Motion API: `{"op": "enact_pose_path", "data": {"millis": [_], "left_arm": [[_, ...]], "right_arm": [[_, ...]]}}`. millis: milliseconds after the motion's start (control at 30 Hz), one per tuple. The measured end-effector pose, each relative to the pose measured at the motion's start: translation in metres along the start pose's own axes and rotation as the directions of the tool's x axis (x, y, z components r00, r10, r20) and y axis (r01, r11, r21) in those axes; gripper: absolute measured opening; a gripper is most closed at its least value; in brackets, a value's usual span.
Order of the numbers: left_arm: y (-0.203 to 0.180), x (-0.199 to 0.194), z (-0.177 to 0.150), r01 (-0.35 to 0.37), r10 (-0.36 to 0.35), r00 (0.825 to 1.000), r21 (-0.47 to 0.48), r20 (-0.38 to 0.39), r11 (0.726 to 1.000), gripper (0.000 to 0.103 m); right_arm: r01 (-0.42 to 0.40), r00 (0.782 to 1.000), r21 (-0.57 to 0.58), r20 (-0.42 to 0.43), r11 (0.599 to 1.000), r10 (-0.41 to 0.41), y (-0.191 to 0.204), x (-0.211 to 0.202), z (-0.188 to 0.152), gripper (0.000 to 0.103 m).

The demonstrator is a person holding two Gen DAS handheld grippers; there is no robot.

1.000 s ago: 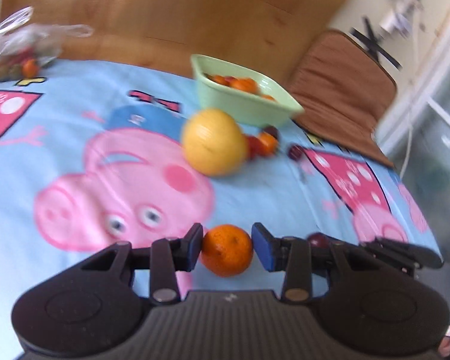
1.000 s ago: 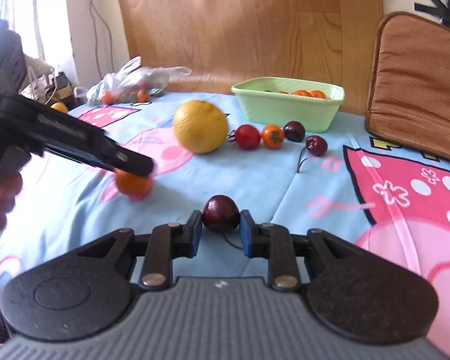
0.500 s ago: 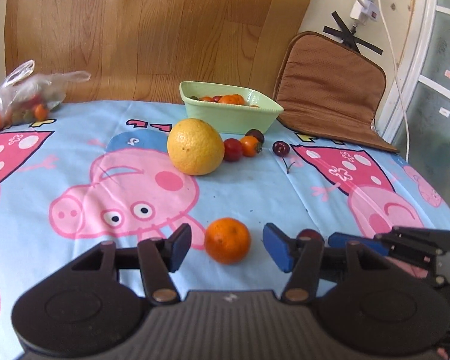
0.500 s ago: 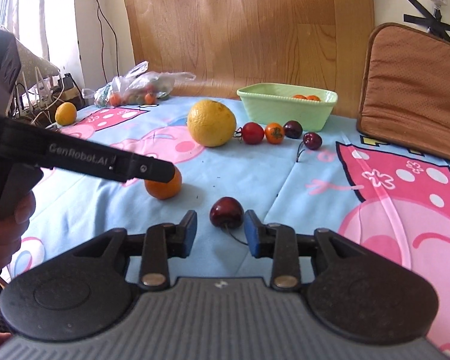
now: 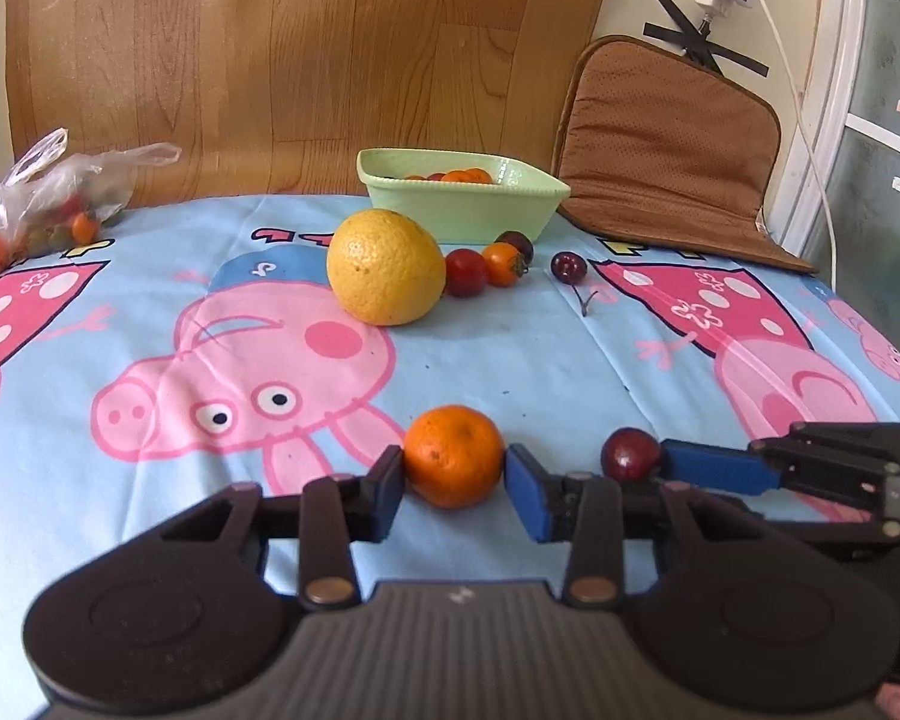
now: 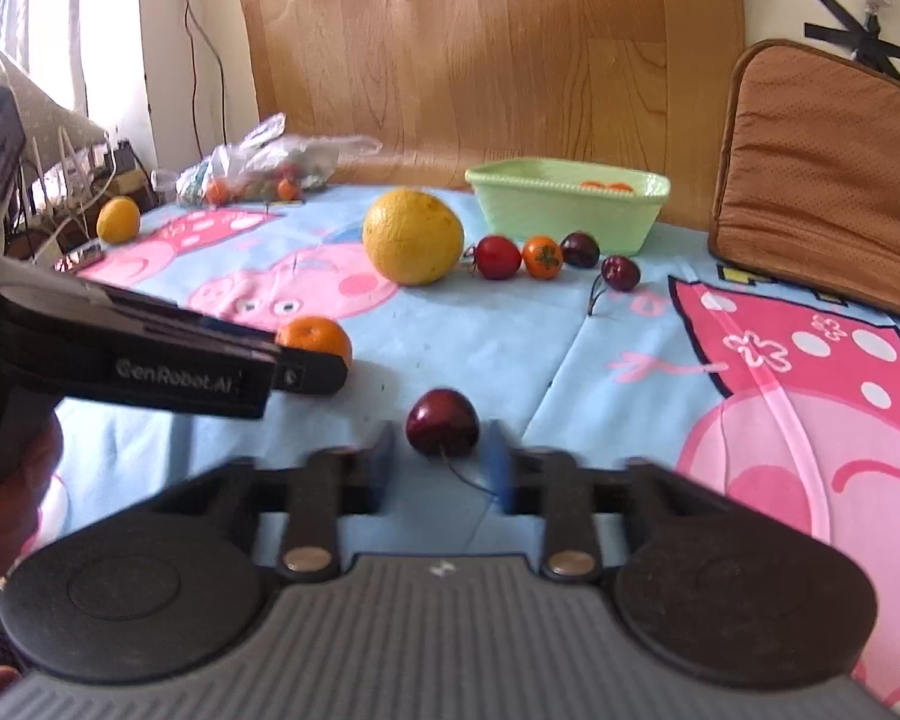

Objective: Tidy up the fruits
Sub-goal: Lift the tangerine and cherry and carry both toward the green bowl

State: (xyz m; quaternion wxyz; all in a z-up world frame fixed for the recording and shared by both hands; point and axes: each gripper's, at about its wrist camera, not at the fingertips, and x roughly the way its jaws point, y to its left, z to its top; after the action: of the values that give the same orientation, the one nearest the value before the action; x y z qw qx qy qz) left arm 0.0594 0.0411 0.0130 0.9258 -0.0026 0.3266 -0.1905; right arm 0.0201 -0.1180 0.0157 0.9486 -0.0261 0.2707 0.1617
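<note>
My left gripper [image 5: 453, 483] is shut on a small orange mandarin [image 5: 453, 456], its blue pads touching both sides, low over the cloth. The mandarin also shows in the right wrist view [image 6: 315, 337]. My right gripper [image 6: 441, 463] is open around a dark red cherry [image 6: 443, 422] lying on the cloth, with small gaps at each side. The cherry shows in the left wrist view [image 5: 631, 454]. A green bowl [image 5: 462, 211] holding small orange fruits stands at the back. A large yellow citrus [image 5: 384, 266], two cherry tomatoes [image 5: 485, 267] and two more cherries [image 5: 567, 267] lie in front of it.
A Peppa Pig tablecloth [image 5: 270, 360] covers the table. A plastic bag of fruit [image 5: 36, 210] lies at the back left. A yellow fruit [image 6: 118, 219] sits at the far left edge. A brown cushion [image 5: 666, 144] leans at the back right.
My left gripper opened half a second ago and has closed again on the mandarin. My right gripper has let go of the cherry and opened wider around it.
</note>
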Motion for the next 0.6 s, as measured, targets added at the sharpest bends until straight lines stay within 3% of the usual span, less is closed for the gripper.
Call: {"op": "enact_pose_path", "data": {"millis": [300, 600], "left_arm": [[-0.025, -0.015, -0.008, 0.079, -0.079, 0.997, 0.006, -0.005, 0.997, 0.037], [-0.048, -0.008, -0.016, 0.046, -0.045, 0.999, 0.072, -0.016, 0.996, 0.038]], "right_arm": [[0.005, 0.999, -0.003, 0.043, 1.000, -0.005, -0.002, -0.031, -0.007, 0.028], [0.055, 0.998, 0.045, 0.016, 0.998, -0.055, -0.015, -0.037, -0.025, 0.030]]}}
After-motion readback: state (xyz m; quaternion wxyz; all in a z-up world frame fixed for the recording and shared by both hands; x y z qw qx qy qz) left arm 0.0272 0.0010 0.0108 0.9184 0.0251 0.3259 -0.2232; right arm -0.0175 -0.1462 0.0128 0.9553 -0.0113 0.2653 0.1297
